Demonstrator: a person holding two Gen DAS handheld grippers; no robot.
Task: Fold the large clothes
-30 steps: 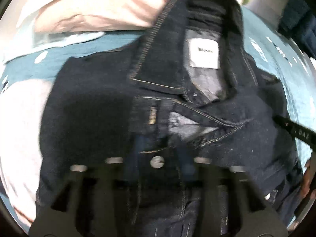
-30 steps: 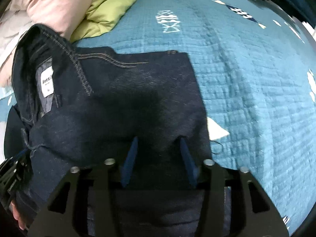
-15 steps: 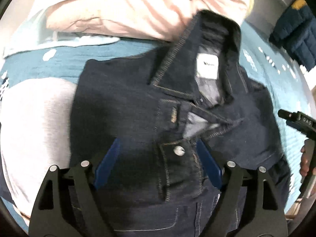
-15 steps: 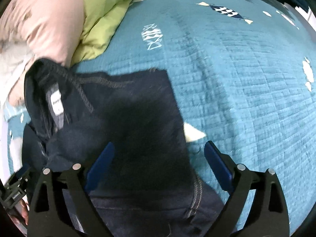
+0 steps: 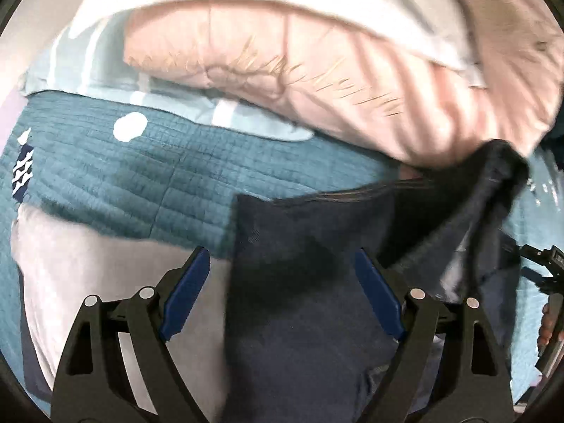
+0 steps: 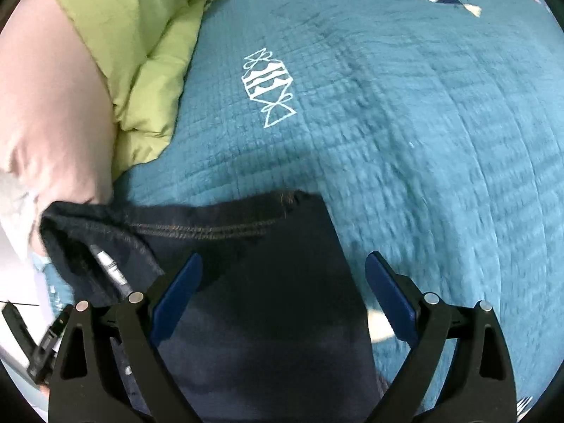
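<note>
A dark blue denim jacket (image 5: 317, 282) lies folded on the teal bedspread (image 5: 123, 162), its collar (image 5: 493, 176) raised at the right. My left gripper (image 5: 282, 292) is open and empty over the jacket's left shoulder. In the right wrist view the jacket (image 6: 264, 282) lies below my right gripper (image 6: 282, 296), which is open and empty above the jacket's right edge. The stitched shoulder seam (image 6: 211, 231) runs across just ahead of its blue fingers (image 6: 176, 296).
A pink quilt (image 5: 335, 81) lies behind the jacket, with a green quilt (image 6: 141, 53) beside it. A pale grey cloth (image 5: 88, 275) lies under the left gripper's left finger. Teal bedspread (image 6: 405, 123) with fish prints stretches to the right. The other gripper (image 5: 550, 282) shows at the right edge.
Both grippers opened, let go of the jacket and pulled back. The left view swung left toward the quilts, so the collar now sits at the right.
</note>
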